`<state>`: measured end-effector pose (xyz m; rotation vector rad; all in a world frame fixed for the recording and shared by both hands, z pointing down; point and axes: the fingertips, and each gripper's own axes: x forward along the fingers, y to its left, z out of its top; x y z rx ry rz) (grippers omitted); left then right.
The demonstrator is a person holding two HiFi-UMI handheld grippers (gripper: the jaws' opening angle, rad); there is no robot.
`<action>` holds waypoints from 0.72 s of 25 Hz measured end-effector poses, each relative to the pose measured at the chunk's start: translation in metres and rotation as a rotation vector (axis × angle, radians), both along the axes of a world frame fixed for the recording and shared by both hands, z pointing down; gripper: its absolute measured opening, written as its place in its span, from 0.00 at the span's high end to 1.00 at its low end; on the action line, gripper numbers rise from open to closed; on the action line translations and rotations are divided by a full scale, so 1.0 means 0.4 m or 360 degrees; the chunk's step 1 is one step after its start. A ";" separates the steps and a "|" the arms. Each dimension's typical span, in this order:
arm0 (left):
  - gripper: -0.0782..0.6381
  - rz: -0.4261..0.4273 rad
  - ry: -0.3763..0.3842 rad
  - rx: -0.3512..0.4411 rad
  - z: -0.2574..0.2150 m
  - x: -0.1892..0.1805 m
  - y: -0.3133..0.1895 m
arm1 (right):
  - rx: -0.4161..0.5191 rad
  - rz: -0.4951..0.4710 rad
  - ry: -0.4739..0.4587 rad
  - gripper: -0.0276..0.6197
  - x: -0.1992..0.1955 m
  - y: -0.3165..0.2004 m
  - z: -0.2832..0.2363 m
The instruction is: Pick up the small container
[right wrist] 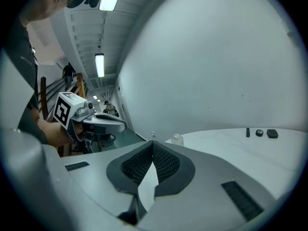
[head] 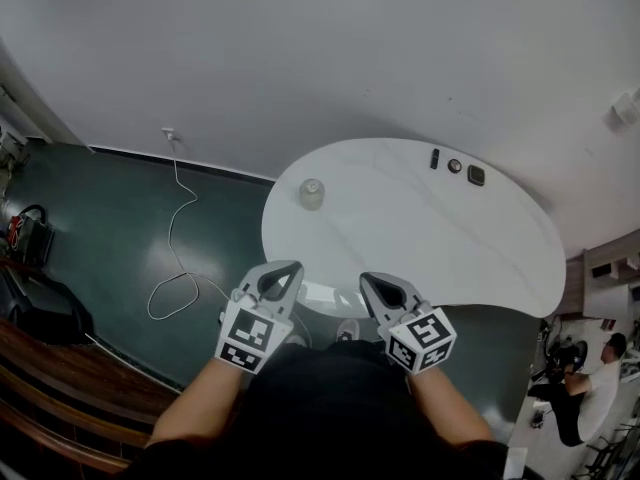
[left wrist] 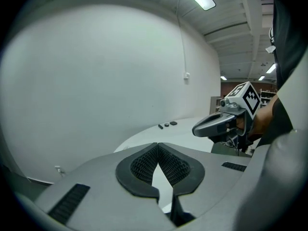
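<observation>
Basically nothing's done yet. The left tongs (head: pixel 289 269) and right tongs (head: pixel 368 280) are both clenched on nothing, hovering side by side at the near edge of the white bench (head: pixel 430 238). The small container (head: pixel 312 194) sits untouched on the bench's far-left part, well apart from either. Left to do, I'd say: reach over, open up, grab, lift.
</observation>
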<state>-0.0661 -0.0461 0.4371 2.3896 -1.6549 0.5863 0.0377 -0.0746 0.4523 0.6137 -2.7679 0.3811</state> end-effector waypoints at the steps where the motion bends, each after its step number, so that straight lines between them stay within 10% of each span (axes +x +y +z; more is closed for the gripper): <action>1: 0.87 -0.0013 -0.0002 0.0002 -0.001 0.006 -0.018 | -0.0006 -0.0011 -0.0002 0.96 0.007 -0.016 0.000; 18: 0.87 -0.0122 -0.0133 -0.0004 0.030 0.020 -0.170 | -0.0091 -0.0111 -0.0061 0.96 0.024 -0.168 0.029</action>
